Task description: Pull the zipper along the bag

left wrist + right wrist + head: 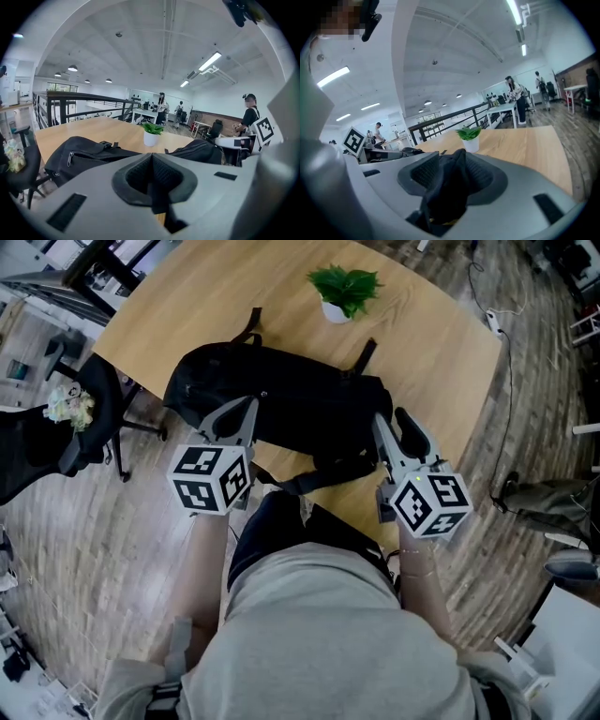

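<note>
A black backpack (300, 399) lies on the round wooden table (422, 343), with a side zipper and its metal pull (70, 158) showing in the left gripper view. My left gripper (249, 406) is at the bag's near left edge. Its pads (136, 176) meet and it is shut (152, 158); whether anything thin is pinched there I cannot make out. My right gripper (391, 420) is at the bag's near right corner, its jaws spread. A bunch of black bag fabric (445, 187) sits loosely between them (452, 157).
A small potted plant (345, 292) stands behind the bag, also seen beyond the jaws (151, 133) (469, 138). An office chair (94, 418) stands left of the table. A bag strap (309, 482) hangs over the near edge. People (248, 115) stand far off.
</note>
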`<action>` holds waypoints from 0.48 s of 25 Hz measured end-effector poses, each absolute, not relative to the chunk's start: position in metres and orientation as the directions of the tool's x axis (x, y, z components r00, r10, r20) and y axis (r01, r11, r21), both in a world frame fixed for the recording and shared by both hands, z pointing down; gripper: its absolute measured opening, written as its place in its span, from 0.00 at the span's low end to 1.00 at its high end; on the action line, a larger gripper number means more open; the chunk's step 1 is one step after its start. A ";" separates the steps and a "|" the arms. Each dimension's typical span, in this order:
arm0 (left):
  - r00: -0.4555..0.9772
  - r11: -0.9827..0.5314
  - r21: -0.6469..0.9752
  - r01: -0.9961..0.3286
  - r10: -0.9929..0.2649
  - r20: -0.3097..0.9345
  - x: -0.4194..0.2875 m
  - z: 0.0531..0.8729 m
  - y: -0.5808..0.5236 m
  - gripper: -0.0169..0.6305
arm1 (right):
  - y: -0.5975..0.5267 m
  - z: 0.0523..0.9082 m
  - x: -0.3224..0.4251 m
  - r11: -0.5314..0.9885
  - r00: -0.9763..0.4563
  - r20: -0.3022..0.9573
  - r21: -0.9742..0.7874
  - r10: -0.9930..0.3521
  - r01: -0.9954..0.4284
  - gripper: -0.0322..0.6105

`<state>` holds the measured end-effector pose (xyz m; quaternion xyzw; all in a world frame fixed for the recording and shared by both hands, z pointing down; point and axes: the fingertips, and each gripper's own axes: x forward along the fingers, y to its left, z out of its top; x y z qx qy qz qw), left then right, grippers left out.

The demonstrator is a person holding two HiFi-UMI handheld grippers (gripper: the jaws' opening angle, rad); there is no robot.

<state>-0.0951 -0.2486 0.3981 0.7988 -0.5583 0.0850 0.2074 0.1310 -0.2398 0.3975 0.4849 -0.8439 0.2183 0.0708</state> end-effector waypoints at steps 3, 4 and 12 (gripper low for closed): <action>0.405 -0.337 0.237 -0.911 -0.835 0.372 -0.095 0.399 -0.247 0.05 | -0.241 0.383 0.114 0.487 -0.519 0.318 -0.181 -0.794 -0.855 0.33; 0.423 -0.356 0.235 -0.904 -0.825 0.374 -0.094 0.398 -0.248 0.05 | -0.242 0.378 0.105 0.513 -0.529 0.315 -0.139 -0.788 -0.847 0.32; 0.568 -0.505 0.260 -0.823 -0.754 0.331 -0.090 0.385 -0.264 0.05 | -0.248 0.358 0.015 0.640 -0.569 0.357 0.116 -0.741 -0.760 0.34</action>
